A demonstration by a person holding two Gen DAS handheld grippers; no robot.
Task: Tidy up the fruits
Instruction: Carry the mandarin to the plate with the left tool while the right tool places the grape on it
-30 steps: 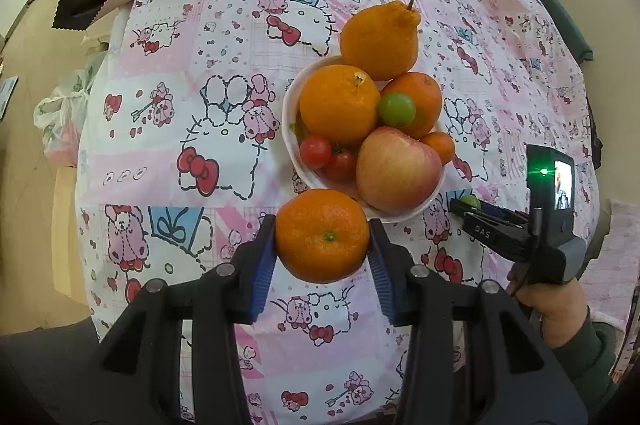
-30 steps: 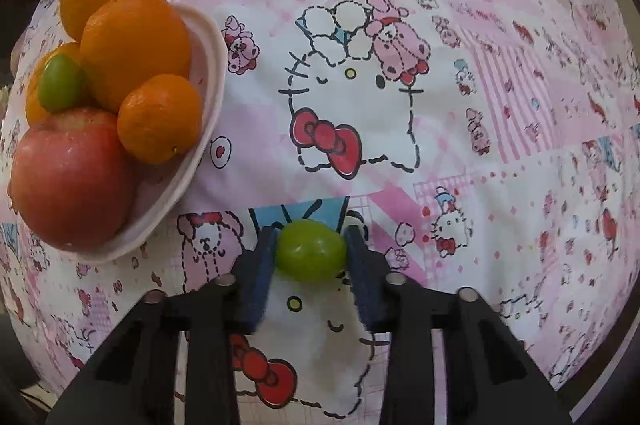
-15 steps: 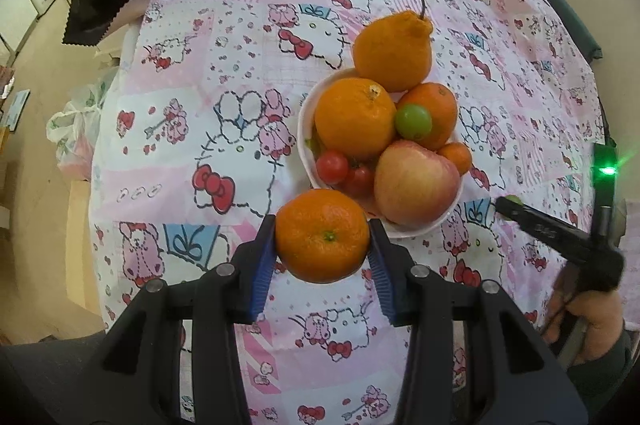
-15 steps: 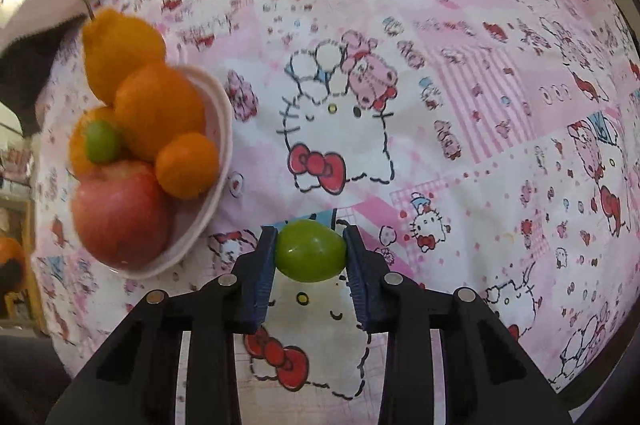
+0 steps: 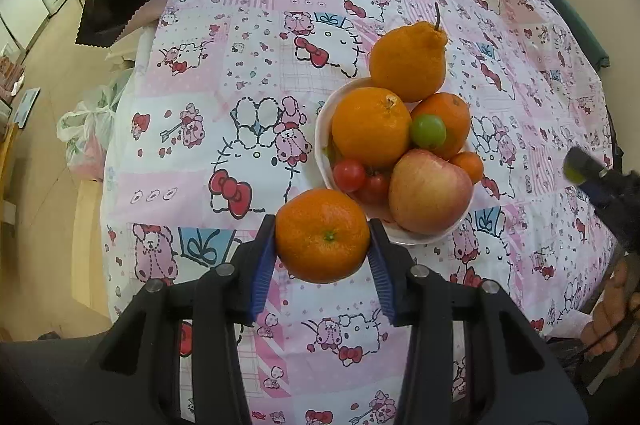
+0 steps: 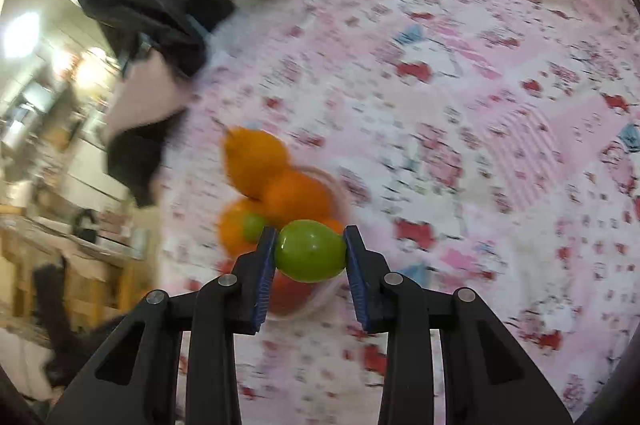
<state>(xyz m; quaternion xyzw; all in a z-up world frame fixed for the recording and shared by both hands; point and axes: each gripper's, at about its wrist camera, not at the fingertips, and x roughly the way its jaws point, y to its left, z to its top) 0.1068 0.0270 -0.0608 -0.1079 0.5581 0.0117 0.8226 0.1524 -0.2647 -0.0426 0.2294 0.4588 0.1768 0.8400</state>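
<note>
Lifted clear of the cloth, the right hand-held gripper [image 6: 310, 257] clamps a green fruit [image 6: 310, 251] while the left hand-held gripper [image 5: 322, 249] grips an orange [image 5: 322, 235] beside the bowl [image 5: 322, 141].

left gripper [image 5: 322, 241] points steeply down, jaws clamped on an orange [image 5: 322, 240]. right gripper [image 6: 310, 251], held by a hand [image 5: 610, 321], grips a green fruit [image 6: 310, 251].
</note>
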